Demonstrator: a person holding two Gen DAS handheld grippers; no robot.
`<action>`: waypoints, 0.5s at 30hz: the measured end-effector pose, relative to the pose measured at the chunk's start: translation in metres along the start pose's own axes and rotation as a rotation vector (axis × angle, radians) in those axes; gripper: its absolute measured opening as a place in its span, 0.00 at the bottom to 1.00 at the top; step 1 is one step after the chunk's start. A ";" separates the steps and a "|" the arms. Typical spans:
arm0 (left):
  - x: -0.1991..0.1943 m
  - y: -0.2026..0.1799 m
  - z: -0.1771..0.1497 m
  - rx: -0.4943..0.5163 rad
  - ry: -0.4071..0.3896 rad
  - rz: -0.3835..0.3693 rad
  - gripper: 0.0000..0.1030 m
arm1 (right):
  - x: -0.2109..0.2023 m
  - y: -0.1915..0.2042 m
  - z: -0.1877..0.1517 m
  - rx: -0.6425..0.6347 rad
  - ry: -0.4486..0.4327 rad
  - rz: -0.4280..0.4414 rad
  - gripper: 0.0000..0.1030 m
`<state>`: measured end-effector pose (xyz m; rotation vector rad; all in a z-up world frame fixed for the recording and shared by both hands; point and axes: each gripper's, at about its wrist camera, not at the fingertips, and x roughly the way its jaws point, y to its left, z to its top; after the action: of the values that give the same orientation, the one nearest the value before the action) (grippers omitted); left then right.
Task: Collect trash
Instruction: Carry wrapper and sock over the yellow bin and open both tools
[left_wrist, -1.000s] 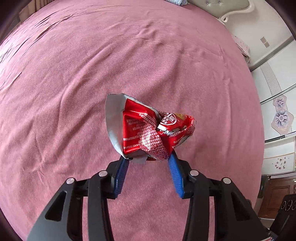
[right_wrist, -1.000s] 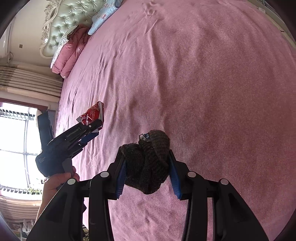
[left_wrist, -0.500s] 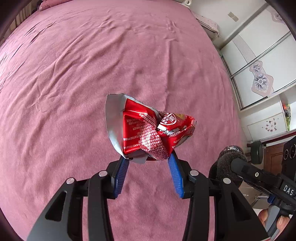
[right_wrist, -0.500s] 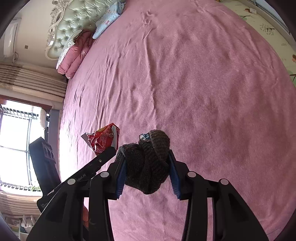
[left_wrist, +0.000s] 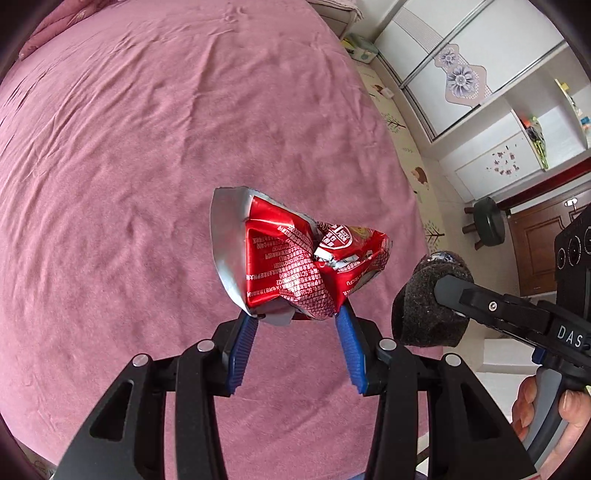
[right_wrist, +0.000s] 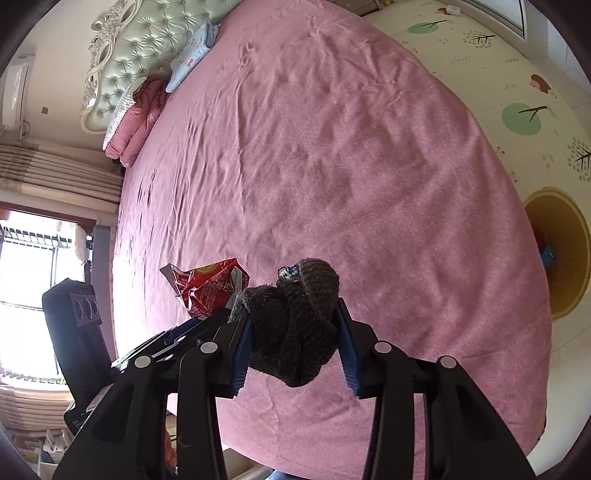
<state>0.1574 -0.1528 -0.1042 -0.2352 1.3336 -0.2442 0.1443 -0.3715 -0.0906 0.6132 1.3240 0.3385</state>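
While held above the pink bedspread (left_wrist: 147, 155), left claw (left_wrist: 297, 325) clamped on a crumpled red snack wrapper (left_wrist: 295, 266), blue pads pressing its lower folds, silver lining turned out at the wrapper's left edge. Wrapper clear of the bed, hanging in the air over the spread near its right-hand side. Just to the right in the left wrist view, right claw (left_wrist: 428, 306) closed on a dark knitted wad (left_wrist: 424, 317), with a hand (left_wrist: 546, 417) wrapped round the grip below it. From the right wrist view, right claw (right_wrist: 293, 325) squeezing the same wad (right_wrist: 291, 321) between both pads, a small bluish scrap (right_wrist: 290, 272) tucked at its top; wrapper (right_wrist: 207, 288) close beside it on the left, the two bundles near but apart. Across the bed, a tufted headboard (right_wrist: 140, 40) with a pink folded quilt (right_wrist: 135, 125) and a pale blue pillow (right_wrist: 192, 55) against it. On the patterned floor mat (right_wrist: 517, 74) beside the bed, a round yellow bin (right_wrist: 569, 254), well apart from both claws.
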 end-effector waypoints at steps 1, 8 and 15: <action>0.003 -0.012 -0.005 0.013 0.008 -0.008 0.43 | -0.009 -0.010 -0.003 0.007 -0.008 -0.005 0.39; 0.026 -0.107 -0.023 0.137 0.066 -0.071 0.43 | -0.071 -0.089 -0.016 0.108 -0.094 -0.036 0.39; 0.054 -0.197 -0.019 0.276 0.117 -0.113 0.43 | -0.126 -0.164 -0.014 0.230 -0.198 -0.066 0.39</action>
<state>0.1426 -0.3572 -0.0985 -0.0633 1.3864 -0.5397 0.0845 -0.5697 -0.0897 0.7735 1.1970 0.0692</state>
